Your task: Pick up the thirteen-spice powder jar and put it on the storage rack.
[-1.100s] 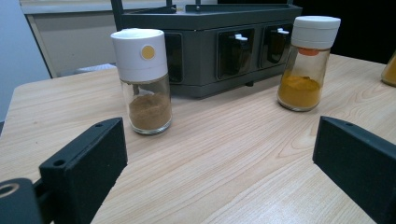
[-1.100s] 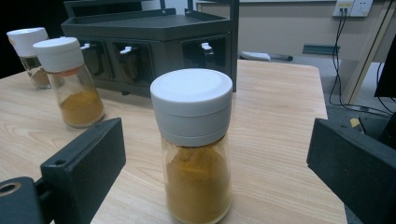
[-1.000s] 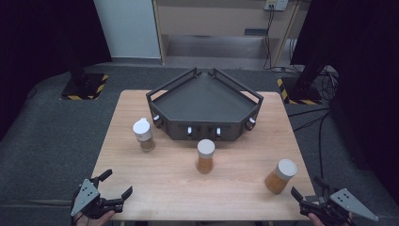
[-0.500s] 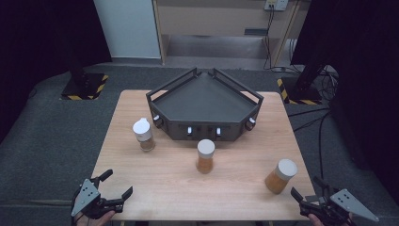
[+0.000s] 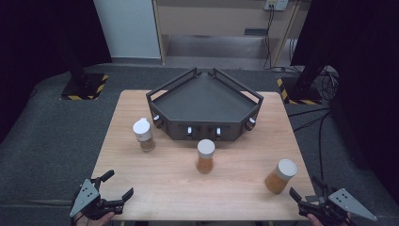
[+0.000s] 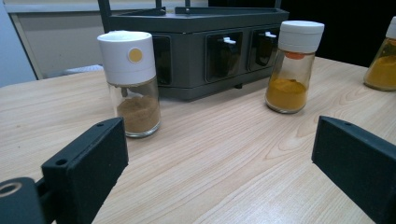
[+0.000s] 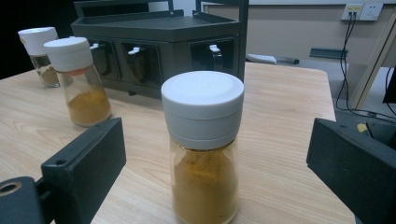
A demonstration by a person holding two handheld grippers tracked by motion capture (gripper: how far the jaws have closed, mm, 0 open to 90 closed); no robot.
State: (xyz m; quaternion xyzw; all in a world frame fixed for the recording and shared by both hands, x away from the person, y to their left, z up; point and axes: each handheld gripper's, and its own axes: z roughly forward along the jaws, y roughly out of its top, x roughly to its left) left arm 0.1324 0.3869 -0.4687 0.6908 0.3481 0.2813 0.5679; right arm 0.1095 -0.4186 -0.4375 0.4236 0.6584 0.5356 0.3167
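Note:
Three white-capped glass spice jars stand on the wooden table (image 5: pixel 244 188). The left jar (image 5: pixel 143 135) (image 6: pixel 133 84) holds brown powder. Orange powder fills the middle jar (image 5: pixel 205 156) (image 6: pixel 293 67) (image 7: pixel 81 81) and the right jar (image 5: pixel 280 176) (image 7: pixel 203 144). Behind them sits a dark grey angular rack (image 5: pixel 204 101) (image 6: pixel 210 42) (image 7: pixel 159 42). My left gripper (image 5: pixel 120 183) hovers open at the table's front left corner, short of the left jar. My right gripper (image 5: pixel 304 186) is open at the front right corner, and the right jar stands just ahead between its fingers (image 7: pixel 88 163), untouched.
Grey carpet surrounds the table. Two dark stands on yellow-black striped bases (image 5: pixel 82 87) (image 5: pixel 301 89) flank the far corners. Cables (image 5: pixel 324 117) trail over the floor at the right. A wooden cabinet (image 5: pixel 221 21) is at the back.

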